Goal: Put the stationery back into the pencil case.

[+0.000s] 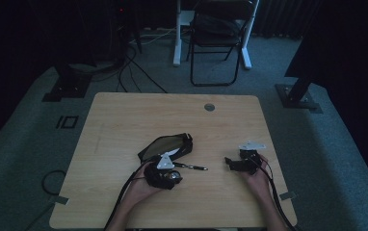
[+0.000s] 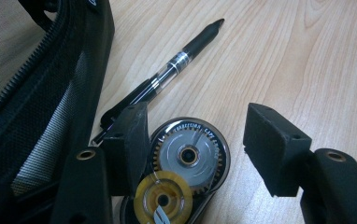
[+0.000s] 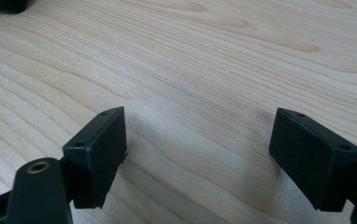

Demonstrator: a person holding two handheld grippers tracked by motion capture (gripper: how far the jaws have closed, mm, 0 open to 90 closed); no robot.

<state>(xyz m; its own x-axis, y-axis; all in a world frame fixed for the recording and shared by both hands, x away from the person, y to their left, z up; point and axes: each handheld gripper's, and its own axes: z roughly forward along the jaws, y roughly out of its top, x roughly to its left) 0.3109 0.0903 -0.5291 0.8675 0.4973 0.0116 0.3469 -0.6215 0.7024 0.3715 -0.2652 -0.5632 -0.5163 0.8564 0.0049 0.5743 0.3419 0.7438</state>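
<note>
On the table lie one black zippered fabric pouch (image 2: 36, 93), one black-and-clear pen (image 2: 167, 70) and one round clear correction-tape dispenser (image 2: 190, 156).

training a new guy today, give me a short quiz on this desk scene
1. True or false: the left gripper has clamped the correction tape.
2. What lies between the pencil case and the correction tape? A) scissors B) pen C) ruler
3. What is between the right gripper jaws?

Key:
1. False; the jaws are open around it.
2. B
3. Nothing, just bare table.
</note>
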